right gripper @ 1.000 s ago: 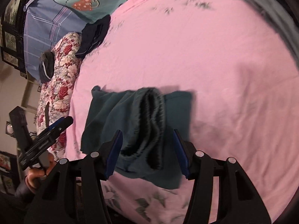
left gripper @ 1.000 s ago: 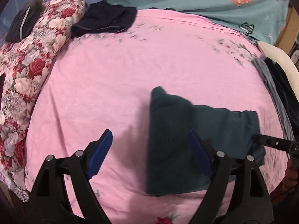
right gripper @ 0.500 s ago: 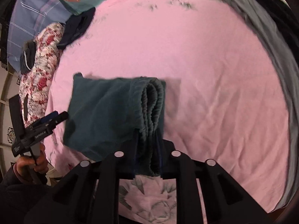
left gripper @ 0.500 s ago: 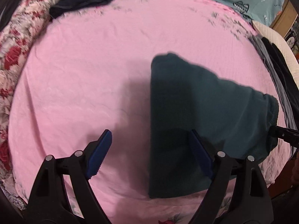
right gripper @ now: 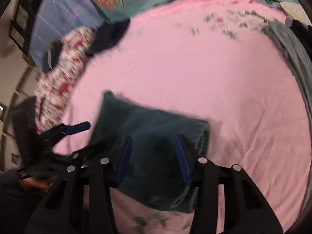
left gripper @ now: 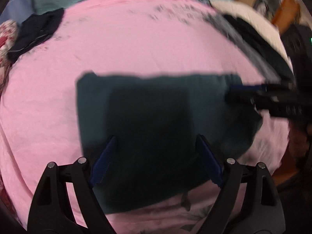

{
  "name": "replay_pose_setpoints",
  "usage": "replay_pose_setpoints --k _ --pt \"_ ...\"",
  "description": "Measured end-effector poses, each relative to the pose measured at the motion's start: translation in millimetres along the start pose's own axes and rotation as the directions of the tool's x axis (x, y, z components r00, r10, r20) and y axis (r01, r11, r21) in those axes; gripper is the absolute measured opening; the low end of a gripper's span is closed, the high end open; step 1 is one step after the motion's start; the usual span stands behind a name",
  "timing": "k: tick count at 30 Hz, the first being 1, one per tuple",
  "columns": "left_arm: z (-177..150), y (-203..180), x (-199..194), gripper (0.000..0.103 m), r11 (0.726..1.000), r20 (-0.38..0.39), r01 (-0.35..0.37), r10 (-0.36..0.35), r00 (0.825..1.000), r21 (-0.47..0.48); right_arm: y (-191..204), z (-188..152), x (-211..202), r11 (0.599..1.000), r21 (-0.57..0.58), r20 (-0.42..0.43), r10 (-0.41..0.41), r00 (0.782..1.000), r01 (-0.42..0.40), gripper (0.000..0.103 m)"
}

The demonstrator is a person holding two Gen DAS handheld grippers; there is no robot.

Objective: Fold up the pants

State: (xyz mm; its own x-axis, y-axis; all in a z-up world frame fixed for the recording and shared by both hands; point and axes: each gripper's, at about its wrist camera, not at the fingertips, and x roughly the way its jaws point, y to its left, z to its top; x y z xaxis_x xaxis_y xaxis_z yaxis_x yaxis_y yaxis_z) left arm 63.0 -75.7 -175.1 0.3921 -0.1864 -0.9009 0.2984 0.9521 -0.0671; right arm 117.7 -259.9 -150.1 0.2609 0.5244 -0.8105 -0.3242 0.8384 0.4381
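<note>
Nowhere legible writing; both grippers' fingers gape over folded teal pants [left gripper: 148, 128], right gripper [right gripper: 154, 138] just reopening.

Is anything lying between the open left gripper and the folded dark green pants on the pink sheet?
Nothing visible. The left gripper hangs open directly over the pants, with only bare cloth between its pads. The dark navy garment lies far off at the sheet's edge.

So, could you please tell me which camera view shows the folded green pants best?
The left wrist view: the pants lie almost whole on the pink sheet, with every edge traceable despite blur. In the right wrist view the pants sit low in the frame, and the right gripper covers their near part.
</note>
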Motion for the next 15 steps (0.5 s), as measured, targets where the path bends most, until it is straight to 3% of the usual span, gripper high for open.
replay_pose_setpoints --k 1,2,6,7,9,11,13,15 --pt "-9.2 -5.9 7.0 0.088 0.998 -0.006 -0.045 0.045 0.999 0.045 -7.5 -5.7 6.1 0.999 -0.023 -0.023 -0.035 0.999 0.034 0.036" --pt "-19.3 -8.6 5.0 0.088 0.995 0.037 -0.062 0.059 0.998 0.073 -13.5 -12.3 8.7 0.998 -0.053 -0.035 -0.032 0.999 0.03 0.03" --pt "-23.1 -3.6 -19.6 0.087 0.994 0.058 -0.097 0.094 0.994 0.052 -12.2 -25.3 -21.6 0.987 -0.155 -0.035 -0.054 0.998 0.048 0.031" --pt "-20.9 -3.0 -30.8 0.087 0.995 0.099 -0.097 0.094 0.991 0.031 -12.4 -25.0 -34.7 0.987 -0.155 -0.012 -0.04 0.999 0.037 0.032" --pt "-15.6 -3.9 -39.5 0.087 0.998 0.13 -0.069 0.07 0.989 -0.01 -4.4 -22.3 -50.9 0.985 -0.138 0.006 0.105 0.994 -0.103 0.032" --pt "-13.0 -11.1 -29.3 0.087 0.999 0.102 -0.036 0.039 0.994 -0.031 0.0 -26.0 -40.9 0.977 -0.137 -0.056 0.154 0.986 -0.161 0.032" --pt "-16.9 -23.1 -9.8 0.087 0.998 0.034 -0.062 0.062 0.997 0.006 -5.7 -40.0 -14.5 0.982 -0.165 -0.176 0.06 0.982 -0.09 0.029" --pt "-25.3 -29.6 -1.7 0.087 0.995 0.009 -0.1 0.1 0.995 0.028 -13.6 -50.2 -16.1 0.975 -0.192 -0.205 0.07 0.976 -0.111 0.024"
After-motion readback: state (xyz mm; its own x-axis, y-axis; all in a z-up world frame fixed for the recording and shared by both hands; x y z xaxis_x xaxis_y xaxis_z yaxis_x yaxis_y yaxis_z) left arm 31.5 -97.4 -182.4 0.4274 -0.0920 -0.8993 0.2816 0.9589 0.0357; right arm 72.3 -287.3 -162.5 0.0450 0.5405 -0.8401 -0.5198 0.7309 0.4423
